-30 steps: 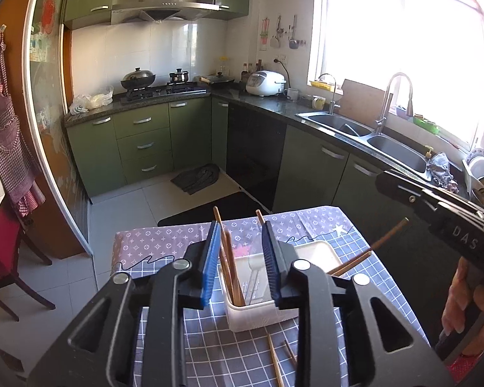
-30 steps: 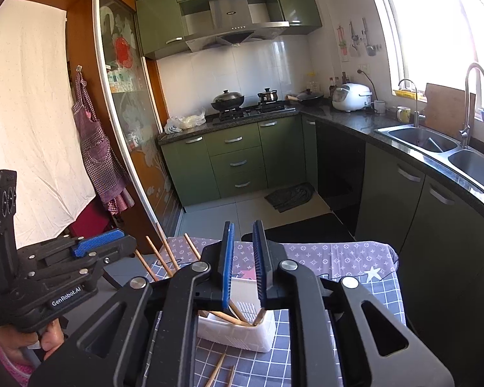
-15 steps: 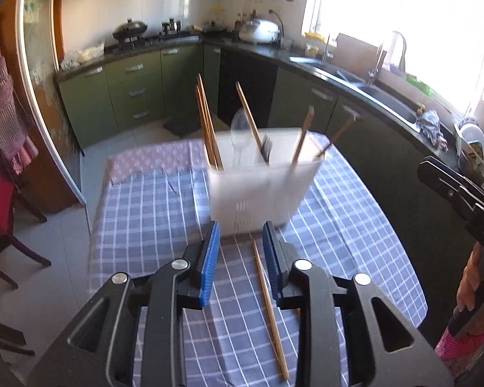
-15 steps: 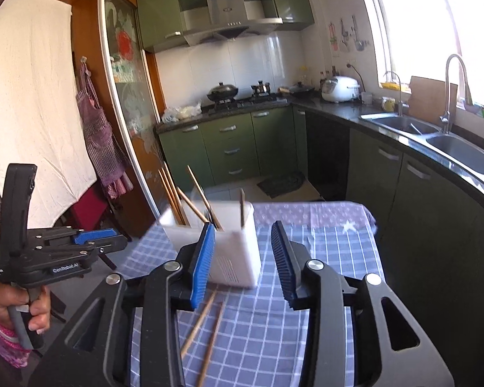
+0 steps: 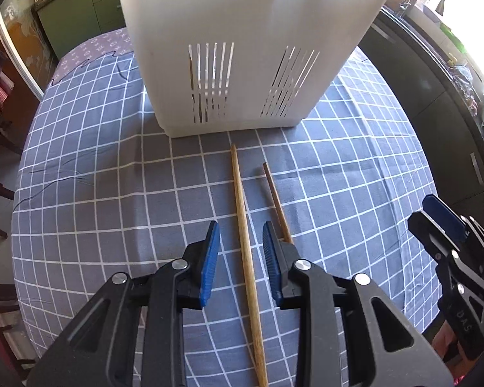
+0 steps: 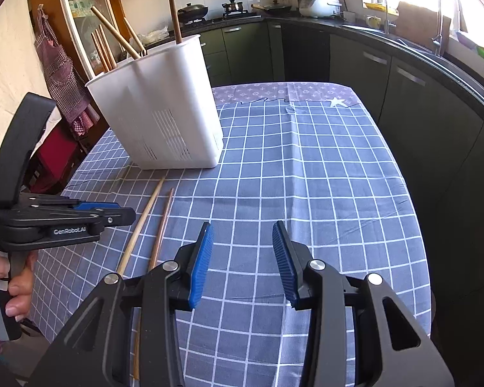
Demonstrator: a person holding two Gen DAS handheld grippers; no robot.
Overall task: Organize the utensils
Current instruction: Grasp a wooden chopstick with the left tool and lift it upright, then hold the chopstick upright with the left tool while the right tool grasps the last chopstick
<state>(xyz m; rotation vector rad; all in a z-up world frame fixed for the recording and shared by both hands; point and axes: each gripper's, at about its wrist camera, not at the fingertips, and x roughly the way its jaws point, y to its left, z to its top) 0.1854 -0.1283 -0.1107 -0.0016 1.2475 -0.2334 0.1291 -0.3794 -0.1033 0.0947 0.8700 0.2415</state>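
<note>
Left tool (image 5: pixel 240 258) has dropped low, jaws open astride the pale chopstick (image 5: pixel 243 225); right tool (image 6: pixel 242 258) open, empty. Pickup looks next.

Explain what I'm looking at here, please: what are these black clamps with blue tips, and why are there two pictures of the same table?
No robot here: a person holds a trigger-operated clamp in each hand, and each carries its own wide-angle camera looking along its two fingers. So one picture comes from the left hand-held gripper, the other from the right hand-held gripper. Each camera also catches the other tool at its edge.

On the table's blue checked cloth stands a white slotted plastic utensil holder with several wooden chopsticks sticking out of it. Two more lie loose on the cloth in front of it: a pale wooden chopstick and a darker brown chopstick.

Nothing is held. Both grippers are open; the left one has its fingers on either side of the pale chopstick, probably about to pick it up.
</note>
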